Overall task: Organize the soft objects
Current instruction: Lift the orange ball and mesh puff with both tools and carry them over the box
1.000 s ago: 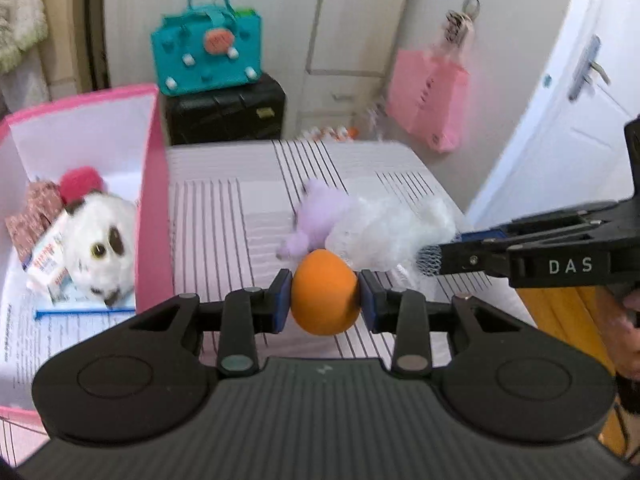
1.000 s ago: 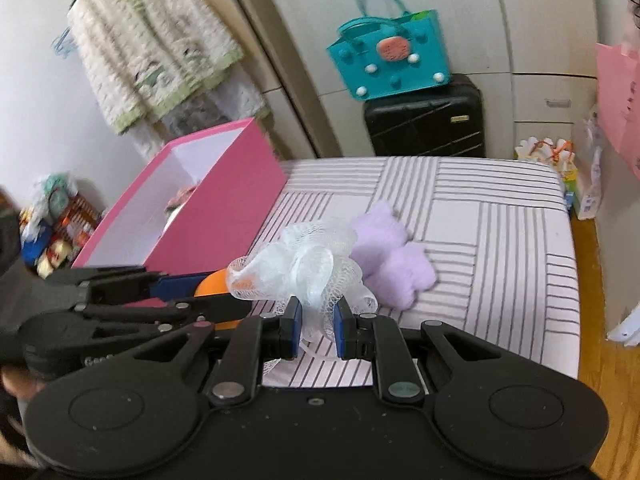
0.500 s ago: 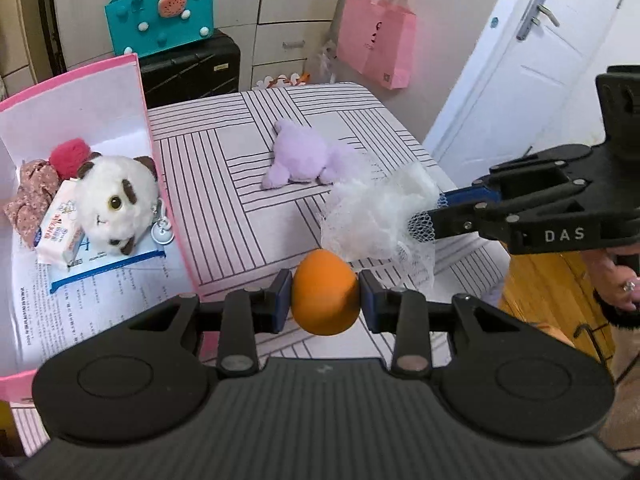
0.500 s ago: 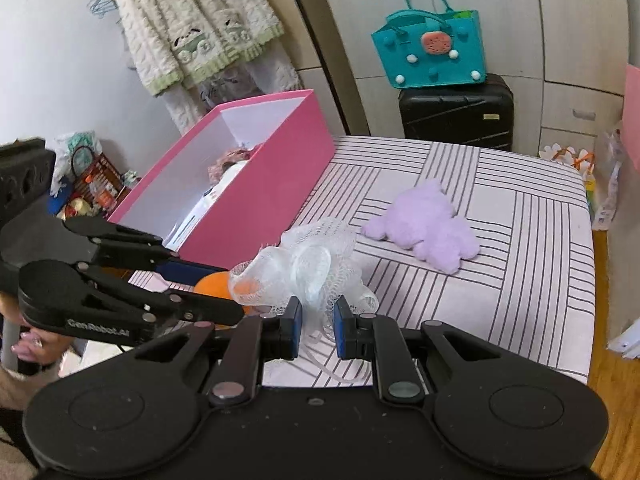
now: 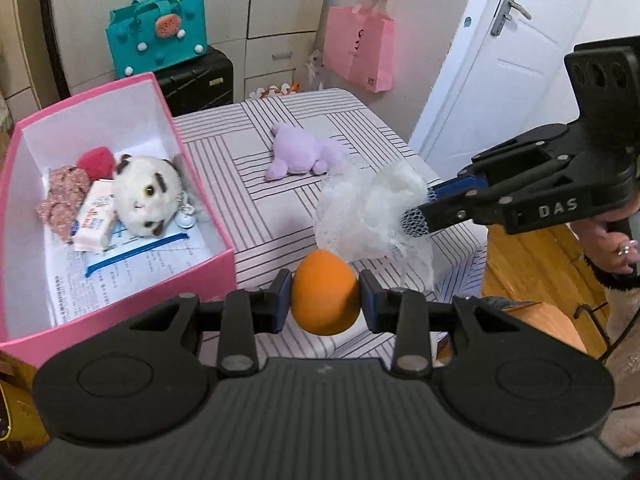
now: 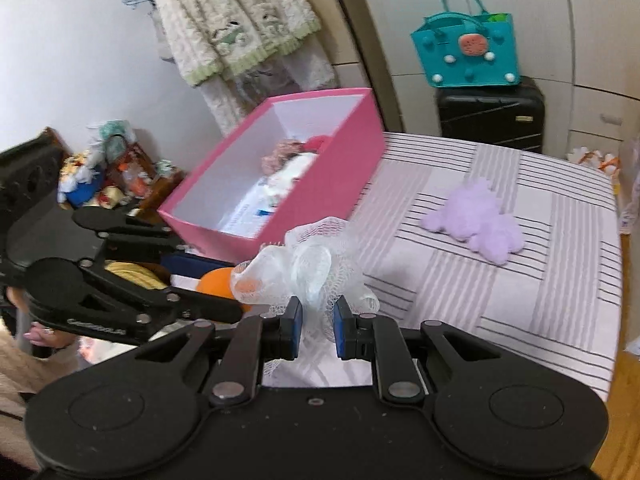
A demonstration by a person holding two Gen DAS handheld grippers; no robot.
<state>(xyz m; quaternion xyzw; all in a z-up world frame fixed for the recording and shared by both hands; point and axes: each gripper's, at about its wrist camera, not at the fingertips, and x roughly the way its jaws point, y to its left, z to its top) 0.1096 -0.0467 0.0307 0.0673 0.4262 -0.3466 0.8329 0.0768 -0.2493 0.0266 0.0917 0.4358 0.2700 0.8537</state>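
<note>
Striped white bedcover [image 5: 280, 208] fills the scene, open pink cardboard box [image 5: 208, 216] at ten o'clock. Left gripper [image 5: 325, 300] is clamped on the orange foam ball [image 5: 325, 298]; right gripper [image 6: 316, 330] pinches the white mesh bath pouf [image 6: 316, 264]. Carry both above the box wall, then release well inside.

Small room with pale cupboards and a wood floor

A white door [image 5: 516, 76] stands at the right; a pink paper bag [image 5: 358, 54] hangs on the wall beside cream cabinets [image 5: 276, 4]. A teal handbag [image 6: 468, 50] sits on a black suitcase [image 6: 490, 114]. A fleecy garment [image 6: 228, 20] hangs at the left, above orange-brown floorboards [image 5: 532, 264].
</note>
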